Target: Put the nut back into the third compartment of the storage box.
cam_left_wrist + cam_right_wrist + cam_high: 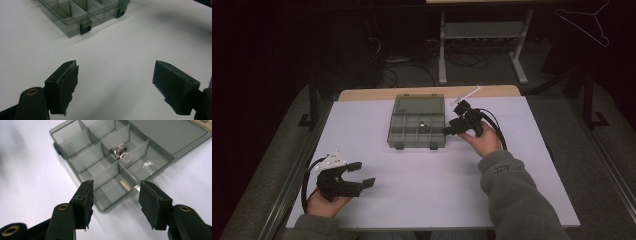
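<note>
A clear grey compartment box [398, 131] lies open in the middle of the white table, its lid folded back. A small shiny metal piece [119, 151] sits in one of its middle compartments [424, 124]. My right gripper [446, 131] is at the box's right front corner, jaws apart with nothing between them; the box [75, 142] lies just past its pads [88, 200]. My left gripper [364, 174] rests at the table's near left, open wide and empty, well away from the box [65, 23].
The white table top [422, 180] has bare surface all round the box. Its far wooden edge [362, 93] and a metal stand [482, 35] lie beyond. A wire hanger [592, 22] hangs at the far right.
</note>
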Motion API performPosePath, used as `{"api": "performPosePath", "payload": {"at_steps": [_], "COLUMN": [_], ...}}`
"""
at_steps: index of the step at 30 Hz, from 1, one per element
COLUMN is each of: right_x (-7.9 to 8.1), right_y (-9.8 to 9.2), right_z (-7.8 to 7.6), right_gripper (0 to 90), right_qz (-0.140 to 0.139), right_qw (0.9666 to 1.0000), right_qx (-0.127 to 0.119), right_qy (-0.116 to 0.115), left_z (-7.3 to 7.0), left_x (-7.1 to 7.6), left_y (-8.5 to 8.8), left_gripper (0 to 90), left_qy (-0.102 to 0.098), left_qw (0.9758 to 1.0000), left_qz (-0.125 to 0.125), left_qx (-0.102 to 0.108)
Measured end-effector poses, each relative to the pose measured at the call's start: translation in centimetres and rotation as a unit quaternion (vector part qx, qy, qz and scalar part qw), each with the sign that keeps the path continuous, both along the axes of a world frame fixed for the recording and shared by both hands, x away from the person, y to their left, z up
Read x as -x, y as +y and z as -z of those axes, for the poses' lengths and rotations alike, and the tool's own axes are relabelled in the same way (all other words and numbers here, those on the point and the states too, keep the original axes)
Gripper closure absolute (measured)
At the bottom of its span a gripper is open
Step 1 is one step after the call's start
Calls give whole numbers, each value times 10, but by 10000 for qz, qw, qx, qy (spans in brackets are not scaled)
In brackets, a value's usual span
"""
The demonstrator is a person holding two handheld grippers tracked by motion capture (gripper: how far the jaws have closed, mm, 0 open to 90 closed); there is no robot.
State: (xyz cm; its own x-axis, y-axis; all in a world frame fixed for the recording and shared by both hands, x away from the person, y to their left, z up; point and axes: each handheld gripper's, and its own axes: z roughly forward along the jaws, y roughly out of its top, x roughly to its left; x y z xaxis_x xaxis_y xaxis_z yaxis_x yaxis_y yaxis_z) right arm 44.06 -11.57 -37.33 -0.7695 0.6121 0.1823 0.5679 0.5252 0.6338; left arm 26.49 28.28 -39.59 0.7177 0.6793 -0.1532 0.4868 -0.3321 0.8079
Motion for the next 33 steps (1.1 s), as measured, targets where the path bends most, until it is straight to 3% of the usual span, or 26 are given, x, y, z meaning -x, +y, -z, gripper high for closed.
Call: {"api": "performPosePath", "payload": {"at_steps": [14, 21, 33], "right_x": [36, 60, 85], "right_y": [-32, -51, -68], "right_z": [5, 3, 10], "right_gripper": [378, 332, 278], "right_qz": [137, 226, 343], "right_qw": [9997, 9988, 9980], "right_qx": [-207, -370, -422], "right_qy": [-55, -233, -329], "left_z": [1, 1, 1], "left_x": [0, 0, 0], "left_y": [1, 1, 1], "left_gripper": [195, 194, 190], "left_qy": [26, 23, 23], "left_qw": [10000, 10000, 10000], "left_qz": [-26, -29, -55], "left_qx": [-30, -37, -36]}}
